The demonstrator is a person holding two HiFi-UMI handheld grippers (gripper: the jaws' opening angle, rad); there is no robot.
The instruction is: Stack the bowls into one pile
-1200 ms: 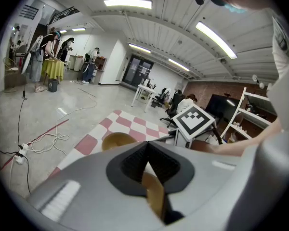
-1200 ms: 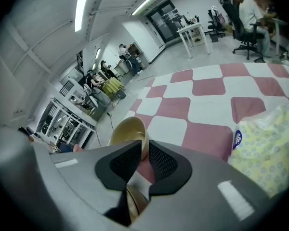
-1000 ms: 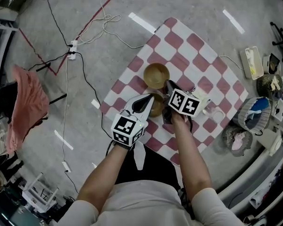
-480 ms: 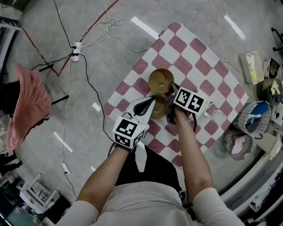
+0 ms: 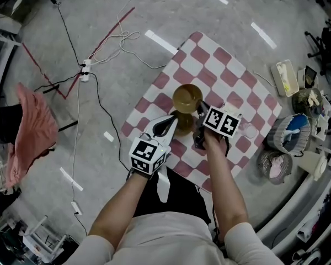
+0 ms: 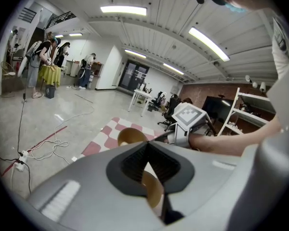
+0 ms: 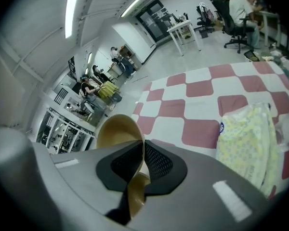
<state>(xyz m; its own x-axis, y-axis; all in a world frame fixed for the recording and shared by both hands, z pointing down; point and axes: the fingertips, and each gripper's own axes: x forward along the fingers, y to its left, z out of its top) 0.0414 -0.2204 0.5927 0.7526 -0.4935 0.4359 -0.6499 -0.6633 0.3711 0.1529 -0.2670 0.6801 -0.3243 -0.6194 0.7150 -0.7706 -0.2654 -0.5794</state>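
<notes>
While each jaw pair clamps a rim: right gripper point(image 5: 198, 106) pinches tan round bowl point(image 5: 187, 96); left gripper point(image 5: 175, 117) pinches second tan bowl point(image 5: 183, 127), just beside first, nearer person, over red-and-white checkered cloth point(image 5: 226, 65).

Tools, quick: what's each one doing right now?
Left tool: closed on the near bowl.
Right tool: closed on the far bowl.
</notes>
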